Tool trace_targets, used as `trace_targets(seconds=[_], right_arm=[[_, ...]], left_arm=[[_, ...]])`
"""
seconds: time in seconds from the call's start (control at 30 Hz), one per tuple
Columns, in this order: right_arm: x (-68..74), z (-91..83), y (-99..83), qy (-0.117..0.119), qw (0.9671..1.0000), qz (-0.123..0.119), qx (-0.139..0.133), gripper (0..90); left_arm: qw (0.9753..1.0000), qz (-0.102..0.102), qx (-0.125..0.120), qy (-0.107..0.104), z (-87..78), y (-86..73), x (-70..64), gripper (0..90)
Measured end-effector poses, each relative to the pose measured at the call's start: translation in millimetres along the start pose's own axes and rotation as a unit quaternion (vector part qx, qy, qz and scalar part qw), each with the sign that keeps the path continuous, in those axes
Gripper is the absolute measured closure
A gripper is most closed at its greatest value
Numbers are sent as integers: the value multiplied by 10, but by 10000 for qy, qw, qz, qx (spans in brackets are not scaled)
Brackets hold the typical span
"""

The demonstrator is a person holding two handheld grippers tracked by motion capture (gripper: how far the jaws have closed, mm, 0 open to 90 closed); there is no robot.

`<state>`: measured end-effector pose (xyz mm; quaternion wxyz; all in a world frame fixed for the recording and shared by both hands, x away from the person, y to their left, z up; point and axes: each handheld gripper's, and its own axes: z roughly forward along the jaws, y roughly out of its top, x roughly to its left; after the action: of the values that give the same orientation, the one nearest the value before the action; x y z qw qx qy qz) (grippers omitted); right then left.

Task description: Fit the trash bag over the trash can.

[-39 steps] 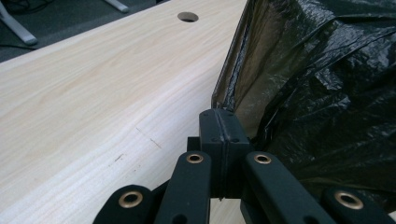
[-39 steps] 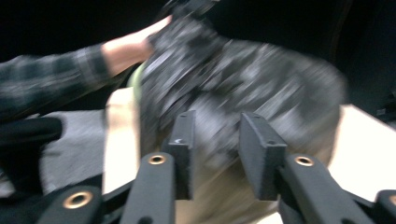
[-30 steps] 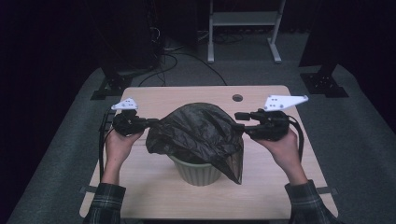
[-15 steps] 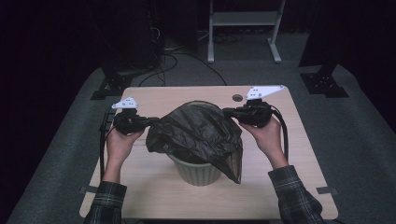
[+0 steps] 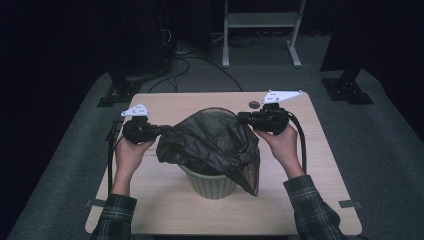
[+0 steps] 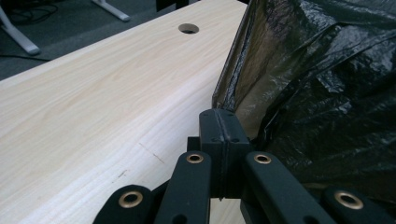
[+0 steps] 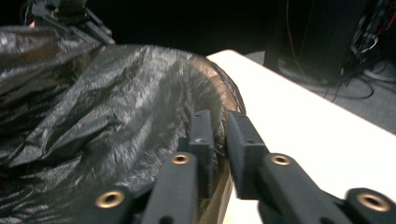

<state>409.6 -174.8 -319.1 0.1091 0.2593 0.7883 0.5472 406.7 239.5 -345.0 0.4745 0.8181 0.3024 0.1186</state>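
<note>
A black plastic bag (image 5: 210,140) is draped over a pale green bin (image 5: 210,184) standing mid-table. My left gripper (image 5: 155,131) is at the bag's left edge. In the left gripper view its jaws (image 6: 219,114) are pressed together on that edge of the bag (image 6: 327,93). My right gripper (image 5: 242,116) is at the bag's upper right rim. In the right gripper view its jaws (image 7: 219,119) stand a little apart, with the thin rim of the bag (image 7: 116,107) running between them. The bag's lower right corner hangs down past the bin.
The light wooden table (image 5: 310,200) has a round cable hole (image 5: 254,105) near its far edge, just behind the right gripper. Beyond the table are a white stand (image 5: 260,30), cables and black equipment feet on grey carpet.
My right gripper has moved left along the table toward the bin, and the bag's right side is less stretched. The left gripper has kept its place and hold.
</note>
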Motion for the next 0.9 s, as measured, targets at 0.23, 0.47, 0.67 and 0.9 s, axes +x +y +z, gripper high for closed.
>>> trace_targets(seconds=[0.23,0.47,0.67,0.9], right_arm=[[-129,121,96,-425,9990,-90,114,898],[-367,396,10,-843,9953,62,464,898],[-325,306,-23,-722,9970,186,209,728],[-2,-150,157,-384,9989,-81,-241,609]], left_arm=[[9996,-3,18,291,27,70,92,900],[9988,-146,305,362,171,-36,164,900],[9992,-198,228,278,137,-103,163,900],[9996,-152,101,232,12,-119,88,900]])
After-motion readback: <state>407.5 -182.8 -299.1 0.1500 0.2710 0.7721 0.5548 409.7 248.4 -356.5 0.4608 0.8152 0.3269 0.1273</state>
